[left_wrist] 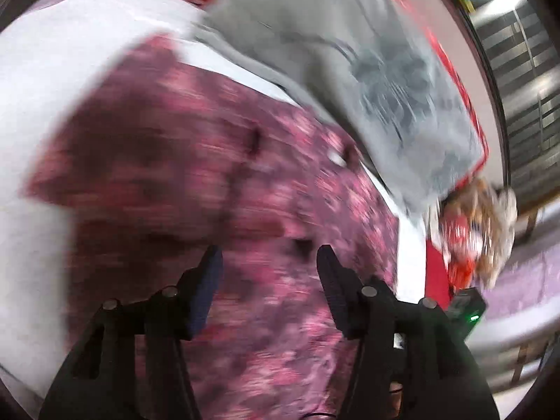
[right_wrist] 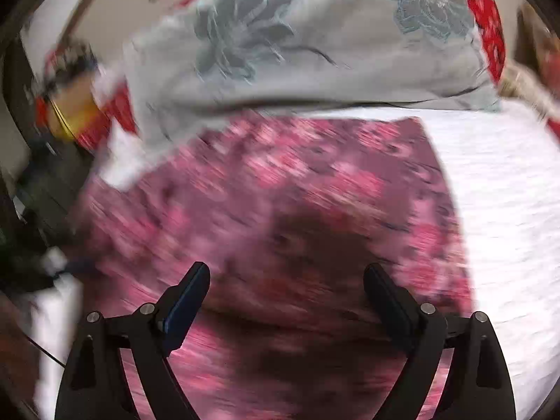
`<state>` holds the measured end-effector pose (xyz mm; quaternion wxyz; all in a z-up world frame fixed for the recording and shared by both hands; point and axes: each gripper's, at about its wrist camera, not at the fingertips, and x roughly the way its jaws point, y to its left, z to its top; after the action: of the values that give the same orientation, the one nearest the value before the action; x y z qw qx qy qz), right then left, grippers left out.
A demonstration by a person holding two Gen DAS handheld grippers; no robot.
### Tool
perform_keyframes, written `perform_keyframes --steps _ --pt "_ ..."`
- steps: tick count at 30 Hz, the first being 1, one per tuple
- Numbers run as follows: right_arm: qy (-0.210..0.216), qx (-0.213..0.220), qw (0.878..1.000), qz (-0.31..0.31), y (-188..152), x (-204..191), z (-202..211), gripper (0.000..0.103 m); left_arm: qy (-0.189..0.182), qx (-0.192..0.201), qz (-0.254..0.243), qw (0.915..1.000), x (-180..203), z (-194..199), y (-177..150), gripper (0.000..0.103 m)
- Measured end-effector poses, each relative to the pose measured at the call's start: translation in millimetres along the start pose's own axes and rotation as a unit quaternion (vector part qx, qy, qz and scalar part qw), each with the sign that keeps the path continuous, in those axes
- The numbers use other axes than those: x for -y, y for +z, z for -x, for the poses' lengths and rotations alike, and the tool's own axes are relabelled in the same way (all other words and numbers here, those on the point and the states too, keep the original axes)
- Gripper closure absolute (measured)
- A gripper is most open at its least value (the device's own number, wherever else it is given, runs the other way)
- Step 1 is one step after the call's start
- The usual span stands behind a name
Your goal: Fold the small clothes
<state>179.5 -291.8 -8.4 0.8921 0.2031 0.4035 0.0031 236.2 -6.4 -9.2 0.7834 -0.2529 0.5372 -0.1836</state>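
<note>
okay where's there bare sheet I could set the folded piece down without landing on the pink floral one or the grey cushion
The widest bare white sheet lies right of the pink floral garment in the right wrist view, below the grey cushion. The left wrist view shows another bare stretch left of the garment. The far edge is crowded: cushion, red fabric, clutter.

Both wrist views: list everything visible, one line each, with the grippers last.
Floral garment: one, pink and maroon, spread on the white sheet below both grippers; blurred.
Pillow: one, grey with darker flower print, beyond the garment.
White sheet: one, under the garment.
Red fabric: red with pattern, showing behind the pillow.
Toy-like object: one, red, brown and white, past the pillow's corner; too blurred to identify.
Left gripper: black, fingers apart, holding nothing.
Right gripper: black, fingers apart, holding nothing.
</note>
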Motion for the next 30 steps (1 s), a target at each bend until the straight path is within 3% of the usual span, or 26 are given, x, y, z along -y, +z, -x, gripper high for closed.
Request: perform_keyframes --steps 3,5,10,13,16,17,19,20,21,24,25,27,30 --pt "0.067 -0.001 0.997 -0.036 15.8 -18.8 -4.6 0.011 -0.002 0.006 0.058 0.9983 -40.0 5.7 6.9 0.048" --pt "0.084 -0.013 0.996 -0.027 21.9 -39.4 -15.1 0.012 -0.008 -0.001 0.089 0.996 -56.4 1.3 9.9 0.048" --pt "0.057 -0.032 0.993 0.096 16.1 -110.2 -39.8 0.013 -0.022 -0.003 0.112 0.9935 -74.2 1.2 17.6 0.048" --pt "0.012 -0.032 0.981 0.191 2.7 -145.9 -53.0 0.013 -0.031 -0.008 0.122 0.992 -77.4 -1.3 21.3 0.048" --pt "-0.019 -0.02 0.968 0.248 -4.8 -164.0 -60.7 0.013 -0.031 -0.01 0.127 0.9914 -81.7 -1.4 23.2 0.048" --pt "-0.034 -0.01 0.963 0.267 -5.3 -169.7 -63.0 0.016 -0.031 -0.011 0.129 0.9911 -81.5 -3.0 23.9 0.048" --pt "-0.037 -0.001 0.958 0.284 -1.8 -173.6 -64.6 0.034 -0.033 -0.013 0.131 0.9908 -80.5 -4.2 24.6 0.048" --pt "-0.015 -0.011 0.962 0.272 3.1 -169.7 -64.7 0.059 -0.033 -0.013 0.13 0.9909 -80.4 -4.1 24.6 0.048" --pt "-0.001 -0.02 0.966 0.256 7.7 -165.6 -64.4 0.076 -0.032 -0.013 0.128 0.9911 -80.5 -4.4 25.0 0.048" --pt "0.03 -0.015 0.979 0.199 19.9 -141.6 -51.6 0.09 -0.029 -0.016 0.126 0.9915 -79.9 -5.4 25.0 0.048" --pt "0.037 -0.012 0.983 0.178 22.7 -132.1 -45.8 0.09 -0.028 -0.017 0.126 0.9914 -79.6 -5.7 24.6 0.048" --pt "0.054 -0.003 0.991 0.122 28.5 -106.1 -33.2 0.103 -0.027 -0.019 0.125 0.9916 -78.2 -7.0 24.3 0.048" --pt "0.062 0.009 0.998 0.028 37.6 -55.3 -15.9 0.103 -0.026 -0.025 0.127 0.9912 -76.8 -9.3 22.8 0.048"
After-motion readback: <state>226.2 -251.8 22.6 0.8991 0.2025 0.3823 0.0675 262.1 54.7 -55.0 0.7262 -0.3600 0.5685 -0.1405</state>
